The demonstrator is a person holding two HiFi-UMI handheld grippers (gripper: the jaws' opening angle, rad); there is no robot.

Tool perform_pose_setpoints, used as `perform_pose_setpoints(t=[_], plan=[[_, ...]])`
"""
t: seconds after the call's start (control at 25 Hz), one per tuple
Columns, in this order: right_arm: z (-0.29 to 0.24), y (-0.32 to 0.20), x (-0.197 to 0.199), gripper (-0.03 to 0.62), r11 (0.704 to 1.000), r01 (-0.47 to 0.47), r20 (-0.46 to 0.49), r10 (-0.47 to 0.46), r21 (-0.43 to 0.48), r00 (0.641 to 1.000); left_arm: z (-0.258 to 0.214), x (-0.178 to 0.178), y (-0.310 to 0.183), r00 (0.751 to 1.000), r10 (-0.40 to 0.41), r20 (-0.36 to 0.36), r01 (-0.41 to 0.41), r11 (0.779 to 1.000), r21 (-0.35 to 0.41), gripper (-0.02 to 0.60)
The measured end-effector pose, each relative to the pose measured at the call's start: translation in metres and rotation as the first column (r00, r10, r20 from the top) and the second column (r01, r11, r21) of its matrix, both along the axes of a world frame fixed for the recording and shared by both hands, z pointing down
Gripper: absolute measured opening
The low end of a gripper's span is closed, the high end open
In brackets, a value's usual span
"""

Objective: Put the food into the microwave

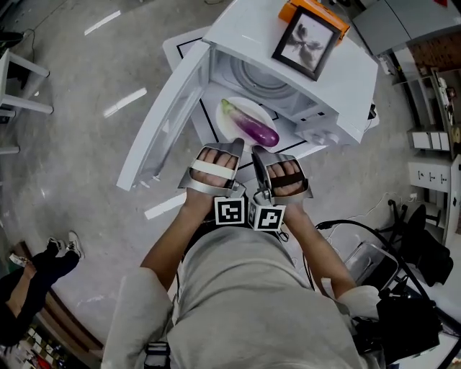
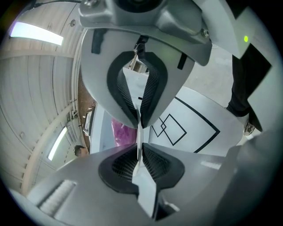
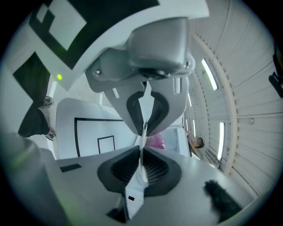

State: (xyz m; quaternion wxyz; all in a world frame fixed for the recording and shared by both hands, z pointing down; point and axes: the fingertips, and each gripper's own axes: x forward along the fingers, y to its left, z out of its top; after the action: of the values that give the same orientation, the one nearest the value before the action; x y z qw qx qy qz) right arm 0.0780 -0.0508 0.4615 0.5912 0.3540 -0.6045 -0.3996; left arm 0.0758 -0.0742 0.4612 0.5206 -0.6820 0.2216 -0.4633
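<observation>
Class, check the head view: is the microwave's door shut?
No, the door stands wide open beside the microwave, exposing the eggplant on its plate at the opening.

A black-framed picture [image 1: 305, 40] lay partly over an orange box [image 1: 294, 9]; white sneakers [image 1: 63, 246] stood left, a black cable [image 1: 346, 222] right

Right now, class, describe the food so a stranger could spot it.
Find the white microwave with its door open. In its opening is a white plate; on it lies the eggplant, long, glossy purple with a green stem, the only purple thing there.
</observation>
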Motion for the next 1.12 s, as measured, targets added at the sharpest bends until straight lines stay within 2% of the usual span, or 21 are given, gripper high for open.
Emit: perform_pose_setpoints(t=[0.2, 0.32, 0.4, 0.52, 0.72, 0.88, 0.92, 1.04, 1.12], plan=[[0.004, -0.010, 0.006, 0.037, 0.999, -0.036, 0.005, 0.036, -0.004, 0.999, -0.004, -0.019, -0.010, 0.989, -0.131, -0.064, 0.129, 0.991, -0.033, 0.045], [0.009, -0.014, 0.014, 0.037, 0.998, -0.067, 0.004, 0.067, -0.019, 0.998, -0.004, -0.032, -0.014, 0.974, -0.191, -0.123, 0.186, 0.981, -0.053, 0.009], [0.012, -0.016, 0.021, 0.037, 0.996, -0.091, 0.011, 0.091, -0.026, 0.996, 0.002, -0.038, -0.014, 0.952, -0.243, -0.189, 0.217, 0.965, -0.147, 0.009], [0.014, -0.022, 0.030, 0.037, 0.992, -0.124, 0.025, 0.125, -0.028, 0.992, 0.015, -0.046, -0.014, 0.910, -0.324, -0.260, 0.244, 0.923, -0.298, 0.009], [0.012, -0.036, 0.040, 0.037, 0.984, -0.178, 0.051, 0.179, -0.019, 0.983, 0.028, -0.049, -0.008, 0.854, -0.408, -0.323, 0.239, 0.859, -0.453, 0.009], [0.013, -0.047, 0.046, 0.037, 0.980, -0.198, 0.059, 0.199, -0.015, 0.978, 0.031, -0.046, -0.005, 0.784, -0.485, -0.388, 0.210, 0.795, -0.569, 0.009], [0.013, -0.051, 0.048, 0.037, 0.979, -0.205, 0.063, 0.205, -0.014, 0.977, 0.032, -0.045, -0.006, 0.770, -0.494, -0.404, 0.201, 0.789, -0.581, 0.009], [0.015, -0.060, 0.054, 0.037, 0.974, -0.226, 0.076, 0.227, -0.019, 0.971, 0.031, -0.040, -0.007, 0.753, -0.489, -0.440, 0.179, 0.796, -0.578, 0.009], [0.017, -0.066, 0.058, 0.037, 0.971, -0.238, 0.084, 0.240, -0.026, 0.967, 0.031, -0.035, -0.007, 0.727, -0.502, -0.469, 0.150, 0.782, -0.605, 0.008]])
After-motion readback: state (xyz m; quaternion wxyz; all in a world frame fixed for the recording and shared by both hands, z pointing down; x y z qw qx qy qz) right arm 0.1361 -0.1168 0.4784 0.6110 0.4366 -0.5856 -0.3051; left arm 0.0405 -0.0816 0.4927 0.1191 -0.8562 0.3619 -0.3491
